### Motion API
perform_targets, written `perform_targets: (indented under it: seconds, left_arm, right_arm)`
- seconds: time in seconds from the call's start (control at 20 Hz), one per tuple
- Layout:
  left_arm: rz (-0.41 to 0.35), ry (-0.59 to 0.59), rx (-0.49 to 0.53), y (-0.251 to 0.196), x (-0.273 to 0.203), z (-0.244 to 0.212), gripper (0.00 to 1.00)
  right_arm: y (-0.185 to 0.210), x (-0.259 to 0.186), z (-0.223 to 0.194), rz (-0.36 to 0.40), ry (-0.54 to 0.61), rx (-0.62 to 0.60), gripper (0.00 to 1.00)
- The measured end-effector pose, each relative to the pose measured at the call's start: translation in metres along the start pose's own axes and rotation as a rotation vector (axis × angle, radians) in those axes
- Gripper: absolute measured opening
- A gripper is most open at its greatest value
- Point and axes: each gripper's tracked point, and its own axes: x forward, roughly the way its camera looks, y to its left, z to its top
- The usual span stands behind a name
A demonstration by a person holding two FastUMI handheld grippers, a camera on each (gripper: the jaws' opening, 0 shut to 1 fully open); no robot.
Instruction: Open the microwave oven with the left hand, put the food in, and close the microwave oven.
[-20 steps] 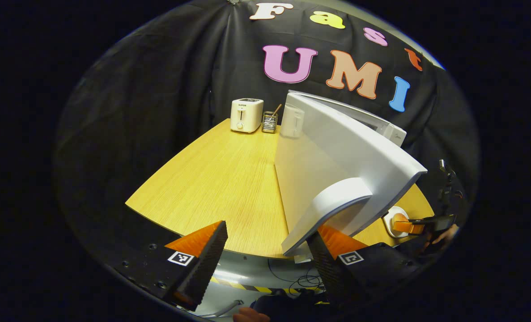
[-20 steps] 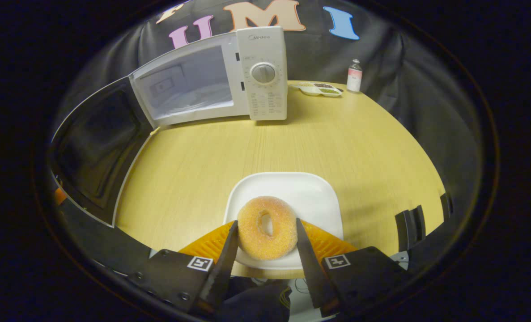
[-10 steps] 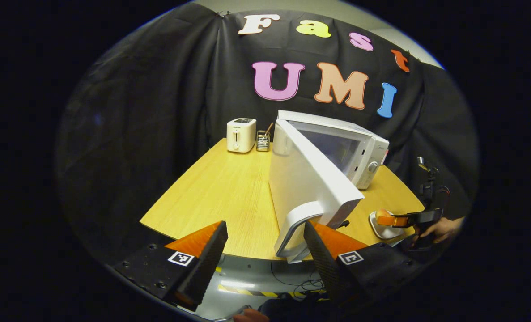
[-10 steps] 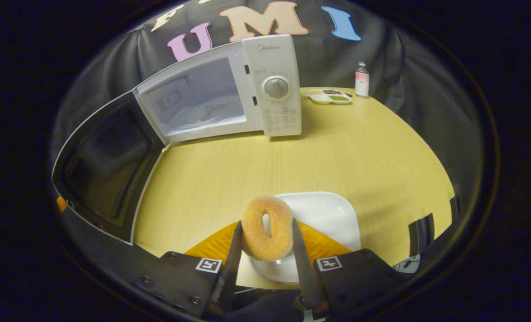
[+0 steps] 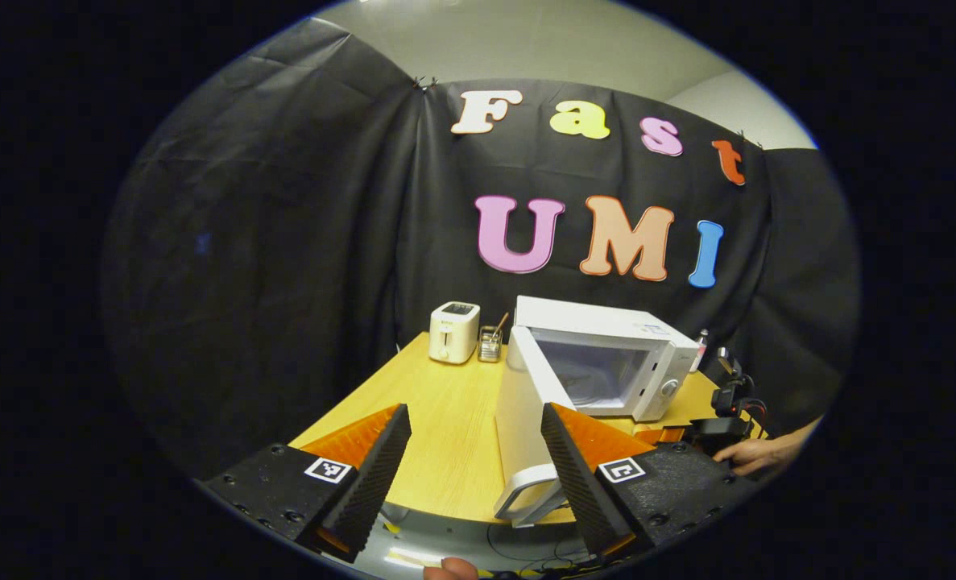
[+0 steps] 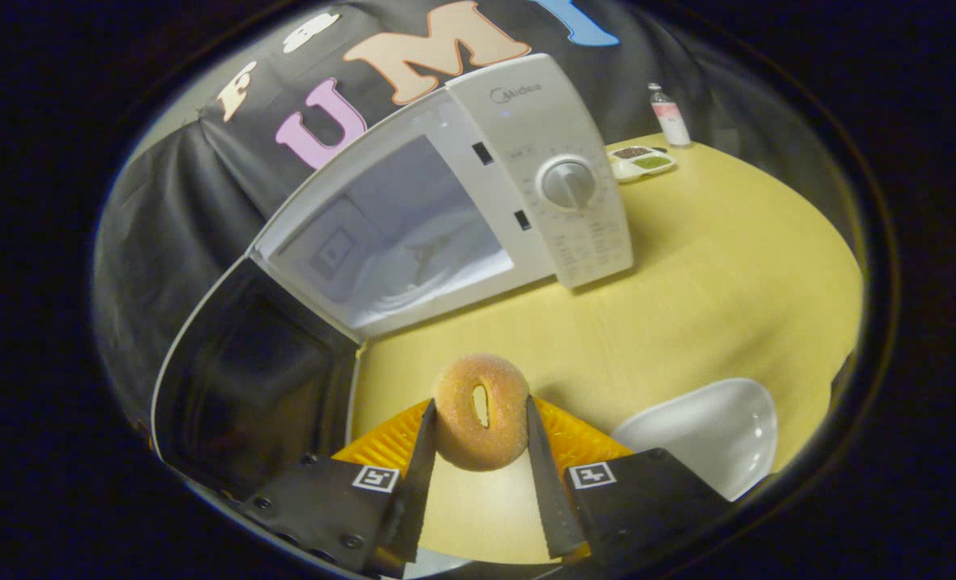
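Observation:
The white microwave (image 6: 562,181) stands on the wooden table with its door (image 6: 252,379) swung wide to the left and its cavity (image 6: 397,246) bare. A sugared donut (image 6: 482,411) hangs above the table in front of the cavity, and my right gripper (image 6: 479,427) is shut on its two sides. In the left gripper view the microwave (image 5: 606,354) sits far ahead, its door (image 5: 518,411) edge-on toward me. My left gripper (image 5: 471,475) is open, holds nothing, and is drawn back from the door handle (image 5: 526,499).
A white plate (image 6: 703,435) lies bare at the right front of the table (image 6: 727,266). A small sectioned dish (image 6: 643,161) and a bottle (image 6: 669,117) stand at the back right. A toaster (image 5: 454,332) and a utensil holder (image 5: 490,343) sit left of the microwave.
My right gripper lifted the donut off the plate and carried it left toward the microwave's opening. My left gripper pulled back and up, away from the open door.

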Motion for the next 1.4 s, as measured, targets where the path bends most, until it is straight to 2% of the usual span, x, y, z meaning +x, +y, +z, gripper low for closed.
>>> perform_targets:
  seconds: [0.15, 0.3, 0.45, 0.6, 0.75, 0.8, 0.9, 0.95, 1.0, 1.05, 1.2, 1.3, 1.4]
  left_arm:
    - [-0.013, -0.014, 0.023, -0.011, 0.004, 0.006, 0.93]
    - [-0.010, -0.015, -0.060, -0.018, 0.003, 0.012, 0.95]
    - [-0.003, 0.002, -0.115, -0.014, 0.000, 0.008, 0.95]
    - [0.018, 0.025, -0.128, -0.005, -0.002, 0.005, 0.95]
    - [0.035, 0.029, -0.148, 0.000, -0.003, 0.006, 0.95]
    - [0.039, 0.030, -0.158, 0.002, -0.003, 0.005, 0.93]
    - [0.040, 0.032, -0.172, 0.003, -0.003, 0.006, 0.95]
    - [0.040, 0.023, -0.179, 0.002, -0.002, 0.008, 0.95]
    - [0.038, 0.023, -0.185, 0.002, -0.001, 0.009, 0.95]
    - [0.037, 0.030, -0.187, 0.001, 0.000, 0.007, 0.95]
    - [0.021, 0.041, -0.193, -0.003, 0.001, 0.004, 0.95]
    - [0.014, 0.047, -0.198, -0.004, 0.003, 0.003, 0.95]
    - [0.019, 0.039, -0.189, -0.002, 0.004, 0.007, 0.95]
  right_arm:
    - [0.040, 0.035, 0.013, 0.057, -0.030, 0.061, 0.55]
    - [0.069, 0.064, 0.031, 0.088, -0.073, 0.178, 0.55]
    - [0.074, 0.092, 0.047, 0.042, -0.128, 0.292, 0.55]
    - [0.085, 0.112, 0.071, 0.034, -0.218, 0.398, 0.55]
    - [0.091, 0.128, 0.081, 0.003, -0.257, 0.486, 0.55]
    - [0.091, 0.133, 0.083, -0.013, -0.271, 0.500, 0.61]
    - [0.092, 0.139, 0.088, -0.017, -0.303, 0.497, 0.61]
    - [0.092, 0.142, 0.090, -0.020, -0.321, 0.484, 0.54]
    - [0.090, 0.143, 0.093, -0.020, -0.343, 0.469, 0.61]
    - [0.087, 0.146, 0.095, -0.033, -0.352, 0.453, 0.54]
    - [0.080, 0.161, 0.085, -0.058, -0.327, 0.451, 0.54]
    - [0.080, 0.164, 0.091, -0.061, -0.348, 0.429, 0.55]
    - [0.086, 0.167, 0.089, -0.043, -0.333, 0.407, 0.54]
